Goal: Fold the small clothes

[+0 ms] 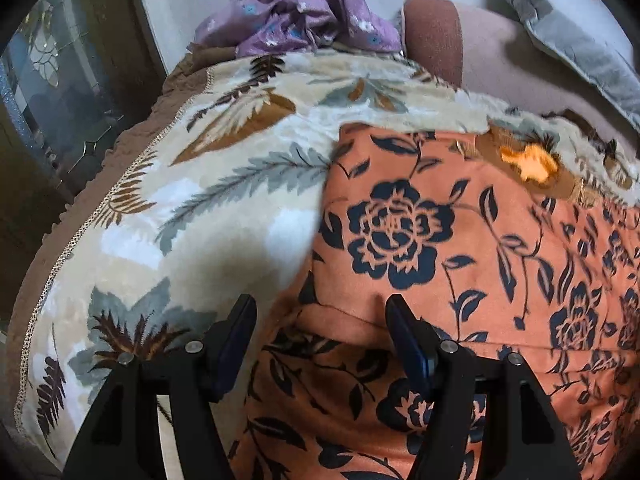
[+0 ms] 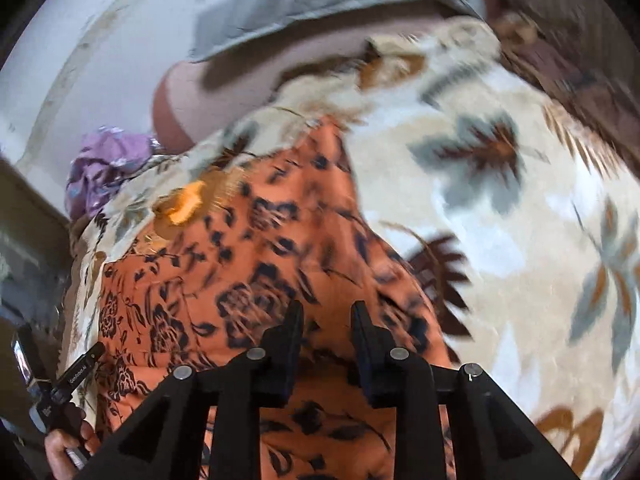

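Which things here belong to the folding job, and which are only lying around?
For the job:
orange garment
purple garment, crumpled, perhaps next
left gripper
right gripper

Just lying about:
leaf blanket underneath
grey pillow
brown cushion

My right tongs [image 2: 326,314] hang over the orange cloth with dark flowers [image 2: 256,264], jaws a narrow gap apart with nothing between them, the cloth lying flat on the cream leaf-patterned blanket [image 2: 500,208] that covers the bed. Beyond the cloth's far edge a crumpled purple garment [image 2: 108,164] sits by the wall, and a grey pillow [image 2: 320,4] lies across the top. At the lower left edge my other hand [image 2: 66,446] grips its black tongs [image 2: 86,360], and the whole view is blurred.
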### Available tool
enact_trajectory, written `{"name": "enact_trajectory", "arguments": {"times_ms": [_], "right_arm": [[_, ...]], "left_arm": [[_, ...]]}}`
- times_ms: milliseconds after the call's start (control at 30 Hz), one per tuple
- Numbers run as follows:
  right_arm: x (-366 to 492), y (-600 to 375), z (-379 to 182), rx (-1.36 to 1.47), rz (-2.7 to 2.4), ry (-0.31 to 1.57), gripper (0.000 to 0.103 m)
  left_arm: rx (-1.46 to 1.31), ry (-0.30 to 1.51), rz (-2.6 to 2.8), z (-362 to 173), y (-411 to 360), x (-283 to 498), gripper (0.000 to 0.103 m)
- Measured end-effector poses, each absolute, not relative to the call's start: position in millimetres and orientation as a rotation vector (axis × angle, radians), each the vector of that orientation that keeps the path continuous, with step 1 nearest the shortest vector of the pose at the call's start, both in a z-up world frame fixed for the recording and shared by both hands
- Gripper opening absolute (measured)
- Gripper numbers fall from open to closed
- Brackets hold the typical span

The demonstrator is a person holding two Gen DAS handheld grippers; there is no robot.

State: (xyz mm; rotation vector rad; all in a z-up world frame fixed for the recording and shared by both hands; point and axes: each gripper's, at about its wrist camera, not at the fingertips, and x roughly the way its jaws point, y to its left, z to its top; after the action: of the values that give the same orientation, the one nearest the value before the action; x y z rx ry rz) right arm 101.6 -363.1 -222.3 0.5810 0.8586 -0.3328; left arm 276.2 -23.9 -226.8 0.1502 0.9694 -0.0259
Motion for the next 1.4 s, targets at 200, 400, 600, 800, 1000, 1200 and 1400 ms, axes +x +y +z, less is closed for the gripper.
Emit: {"name": "enact_trajectory", "arguments": {"times_ms": [200, 400, 600, 800, 1000, 1200, 1400], "right_arm": [[144.9, -377.3, -270.0, 0.627, -0.348, 0.997, 0.028], [145.7, -371.1, -232.3, 0.597, -0.311, 0.905, 0.028], [173.2, -354.3, -248.4, 0.616, -0.257, 0.980, 0.028], [194.9, -359.8, -269.1, 0.625, -0.287, 1.017, 0.028], [166.1, -359.7, -249.9, 0.617, -0.247, 0.992, 0.028], [122.3, -358.6, -264.5, 0.590, -0.246, 1.045, 0.028], [76.9, -350.1, -248.8, 0.572, -0.208, 1.033, 0.028]], "left_arm": [[0.199, 0.990, -0.027, -236.0, -29.4, 277.4, 0.068], [0.148, 0.993, -0.031, -232.8, -21.1, 279.1, 0.069], [0.159, 0.975, -0.033, -231.4, -24.5, 277.8, 0.069], [0.174, 0.994, -0.038, -236.6, -25.8, 280.1, 0.069], [0.161, 0.957, -0.063, -227.5, -26.1, 276.7, 0.069], [0.198, 1.000, -0.096, -237.9, -34.0, 274.4, 0.069], [0.223, 0.975, -0.105, -231.7, -29.7, 255.3, 0.069]]}}
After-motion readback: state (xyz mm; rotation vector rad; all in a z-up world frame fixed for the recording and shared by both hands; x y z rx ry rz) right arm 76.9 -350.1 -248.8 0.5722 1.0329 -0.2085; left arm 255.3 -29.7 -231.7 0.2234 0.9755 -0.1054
